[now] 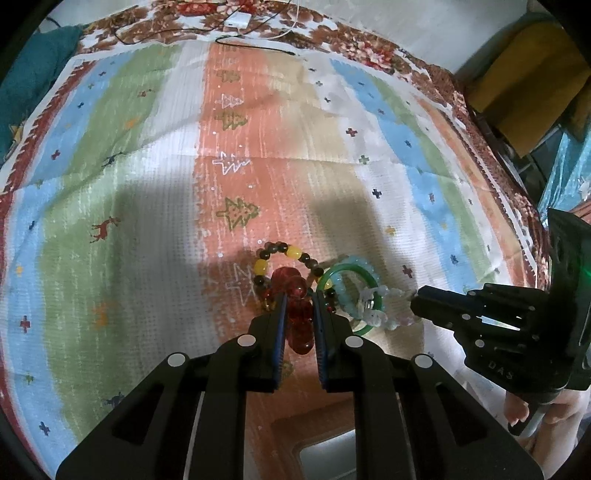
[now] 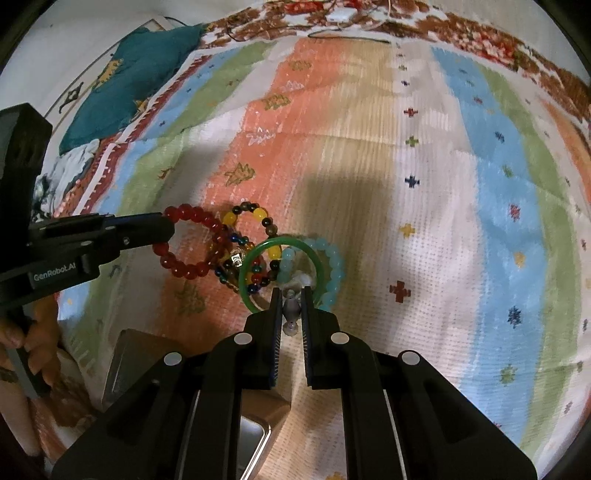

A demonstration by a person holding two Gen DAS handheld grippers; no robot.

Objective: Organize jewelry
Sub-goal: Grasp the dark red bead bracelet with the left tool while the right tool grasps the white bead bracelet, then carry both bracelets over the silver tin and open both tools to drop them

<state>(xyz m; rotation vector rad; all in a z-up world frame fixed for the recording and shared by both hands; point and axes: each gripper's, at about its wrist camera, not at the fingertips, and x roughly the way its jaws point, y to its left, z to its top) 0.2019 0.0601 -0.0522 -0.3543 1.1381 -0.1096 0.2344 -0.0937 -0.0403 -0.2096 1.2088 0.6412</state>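
A pile of bracelets lies on the striped cloth [image 1: 147,177]. My left gripper [image 1: 300,297] is shut on the red bead bracelet [image 1: 297,314], which also shows in the right wrist view [image 2: 192,242]. My right gripper [image 2: 291,293] is shut on a pale grey beaded bracelet [image 2: 291,308], seen from the left wrist view as whitish beads [image 1: 384,304]. A green bangle [image 2: 280,245], a light blue bead bracelet [image 2: 334,269] and a brown-and-yellow bead bracelet [image 2: 255,218] lie overlapping between the grippers.
A box with a metal-edged tray [image 2: 255,435] sits below the grippers at the near edge. A teal cloth [image 2: 140,81] lies at the far left. Cables and a white adapter [image 1: 238,18] lie at the far edge. A yellow object [image 1: 524,85] stands off to the right.
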